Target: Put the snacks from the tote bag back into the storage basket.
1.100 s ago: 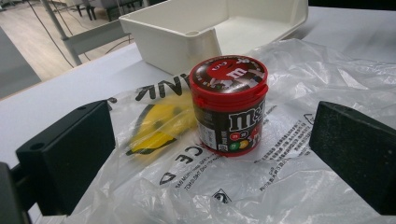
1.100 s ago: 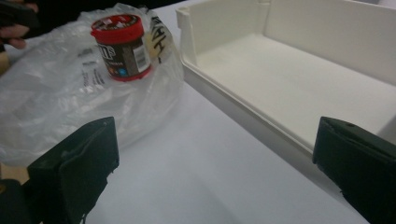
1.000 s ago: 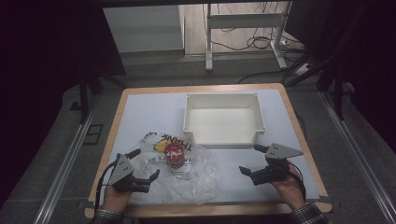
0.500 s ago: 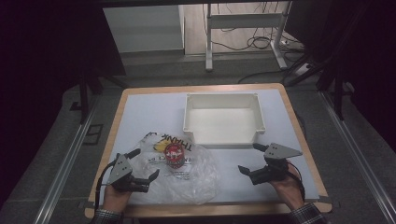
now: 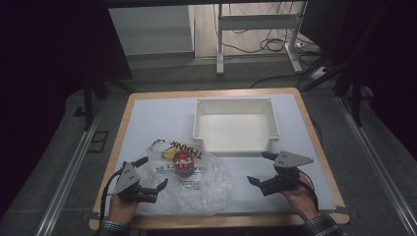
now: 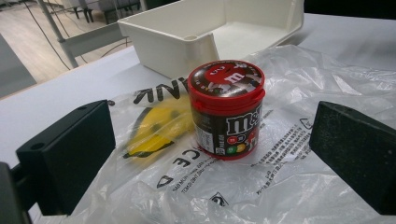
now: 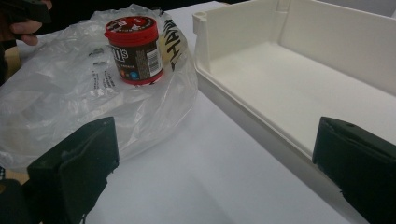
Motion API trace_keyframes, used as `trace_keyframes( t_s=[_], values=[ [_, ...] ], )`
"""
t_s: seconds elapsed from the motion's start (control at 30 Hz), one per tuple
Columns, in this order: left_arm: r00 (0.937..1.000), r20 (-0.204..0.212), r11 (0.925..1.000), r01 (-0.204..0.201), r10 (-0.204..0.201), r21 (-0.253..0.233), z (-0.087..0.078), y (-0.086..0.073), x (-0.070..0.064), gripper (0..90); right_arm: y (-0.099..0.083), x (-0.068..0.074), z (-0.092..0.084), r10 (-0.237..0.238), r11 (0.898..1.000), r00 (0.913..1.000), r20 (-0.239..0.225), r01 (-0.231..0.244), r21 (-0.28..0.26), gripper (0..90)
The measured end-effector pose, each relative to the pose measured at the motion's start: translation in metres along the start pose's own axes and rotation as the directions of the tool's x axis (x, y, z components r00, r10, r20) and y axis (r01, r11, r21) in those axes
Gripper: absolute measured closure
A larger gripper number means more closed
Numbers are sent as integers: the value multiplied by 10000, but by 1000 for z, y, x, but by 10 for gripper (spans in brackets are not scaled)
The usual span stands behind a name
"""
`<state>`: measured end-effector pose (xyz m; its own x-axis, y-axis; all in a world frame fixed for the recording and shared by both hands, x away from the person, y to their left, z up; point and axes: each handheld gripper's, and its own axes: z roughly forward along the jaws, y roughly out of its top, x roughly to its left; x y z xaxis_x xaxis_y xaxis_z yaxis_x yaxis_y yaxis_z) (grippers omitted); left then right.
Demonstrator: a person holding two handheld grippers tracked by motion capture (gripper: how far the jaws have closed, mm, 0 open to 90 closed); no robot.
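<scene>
M&M's candy tub, red lid on, stood upright on a crumpled clear plastic bag printed with black lettering and a yellow mark, on the white counter. Left gripper sat at the bag's left edge, jaws wide and holding nothing; the tub lay ahead, between the jaws in the left gripper view. Right gripper hovered near the front right corner of the empty white plastic bin, jaws wide, nothing held. Bin stood just behind the bag.
</scene>
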<state>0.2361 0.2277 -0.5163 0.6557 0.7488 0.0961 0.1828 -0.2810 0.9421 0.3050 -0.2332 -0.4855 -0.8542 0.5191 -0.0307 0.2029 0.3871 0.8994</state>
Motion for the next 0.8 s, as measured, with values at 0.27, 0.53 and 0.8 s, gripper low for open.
trace_keyframes(
  t_s=[0.27, 0.53, 0.8],
  values=[
    [10000, -23, 10000, -48, 48, 21, 1, 0, -1, 1, 1, -1, 0, 109, 9998, 9999, -83, -111, -169, 7],
    [10000, -28, 10000, -78, 78, 33, 1, 0, -1, 2, 4, -1, 4, 143, 9993, 9999, 23, -143, -332, 7],
    [9999, -35, 9999, -108, 108, 66, 1, 0, -1, 1, 9, -1, 8, 32, 9990, 10000, -35, -34, -441, 7]
  ],
)
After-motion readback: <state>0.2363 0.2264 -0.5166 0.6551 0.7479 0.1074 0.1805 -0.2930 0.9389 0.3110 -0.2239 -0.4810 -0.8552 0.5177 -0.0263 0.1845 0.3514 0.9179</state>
